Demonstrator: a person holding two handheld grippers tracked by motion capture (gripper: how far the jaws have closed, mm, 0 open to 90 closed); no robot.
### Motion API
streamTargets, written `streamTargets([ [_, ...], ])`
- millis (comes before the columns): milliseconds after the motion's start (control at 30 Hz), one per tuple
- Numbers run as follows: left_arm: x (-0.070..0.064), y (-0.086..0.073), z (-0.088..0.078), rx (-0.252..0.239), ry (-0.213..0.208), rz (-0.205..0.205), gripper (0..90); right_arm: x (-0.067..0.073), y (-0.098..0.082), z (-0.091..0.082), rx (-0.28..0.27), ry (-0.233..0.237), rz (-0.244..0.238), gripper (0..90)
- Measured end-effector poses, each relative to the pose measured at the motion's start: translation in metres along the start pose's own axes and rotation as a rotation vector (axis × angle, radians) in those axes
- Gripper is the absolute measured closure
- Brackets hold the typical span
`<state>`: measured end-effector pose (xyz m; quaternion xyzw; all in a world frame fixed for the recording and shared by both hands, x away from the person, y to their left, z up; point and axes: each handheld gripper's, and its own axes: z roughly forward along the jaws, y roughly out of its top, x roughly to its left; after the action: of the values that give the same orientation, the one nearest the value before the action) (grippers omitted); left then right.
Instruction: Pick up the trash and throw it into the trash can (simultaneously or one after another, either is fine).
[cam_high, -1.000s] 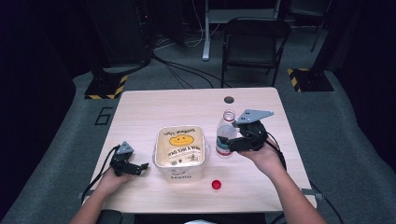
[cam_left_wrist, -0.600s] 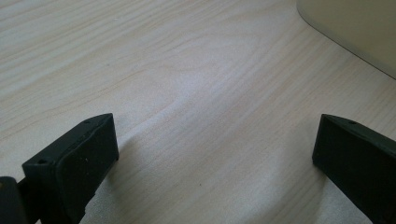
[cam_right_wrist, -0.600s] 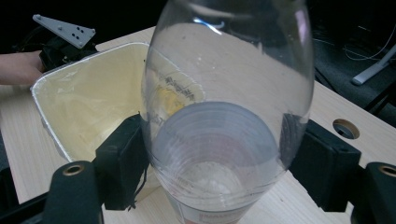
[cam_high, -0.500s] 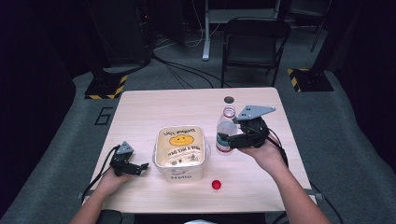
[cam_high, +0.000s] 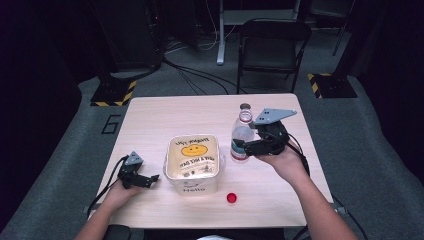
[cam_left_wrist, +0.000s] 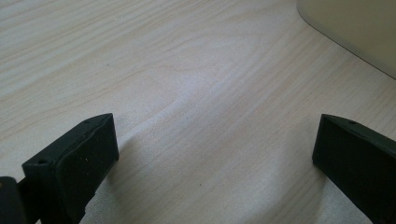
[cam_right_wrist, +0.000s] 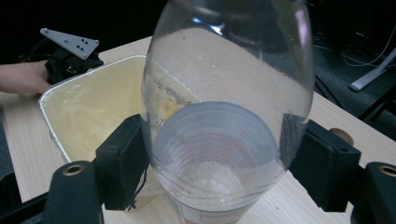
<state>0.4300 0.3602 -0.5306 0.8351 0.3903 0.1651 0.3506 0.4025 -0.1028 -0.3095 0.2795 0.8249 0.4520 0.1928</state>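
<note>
on the right half of the pale wooden tabletop (cam_high: 165, 112), the right tool (cam_high: 248, 146) was closed on a clear plastic bottle with no cap (cam_high: 240, 136), its two black jaws pressed against the bottle's rounded sides at about mid-height. the bottle stood close to upright, just right of a cream plastic tub printed with a yellow smiley face (cam_high: 193, 161); whether its base touched the tabletop could not be told. a small red bottle cap (cam_high: 231, 198) lay apart near the front edge. the left tool (cam_high: 150, 179) rested low by the front left corner with its jaws wide and nothing between them.

the main risk, by judgement, was a slip: the bottle's wall looked thin, smooth and curved, so it could squeeze in or twist between the flat pads, and with the mouth open any liquid left inside could spill if it tipped. a swing to the left could also knock the tub, which sat just beside the bottle.

room was fair. bare tabletop lay behind the tub and bottle up to the far edge, apart from a small dark round thing (cam_high: 245, 106) just beyond the bottle. the right edge was near the holding hand. the red cap sat near the front edge, where a careless forearm could sweep it off.
</note>
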Motion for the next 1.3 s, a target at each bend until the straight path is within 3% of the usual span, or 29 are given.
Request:
streamTargets([
  [1300, 0.0, 0.0, 0.0, 0.0, 0.0, 0.0, 0.0, 0.006, 0.037, 0.003, -0.037, 0.019, -0.045, 24.8],
])
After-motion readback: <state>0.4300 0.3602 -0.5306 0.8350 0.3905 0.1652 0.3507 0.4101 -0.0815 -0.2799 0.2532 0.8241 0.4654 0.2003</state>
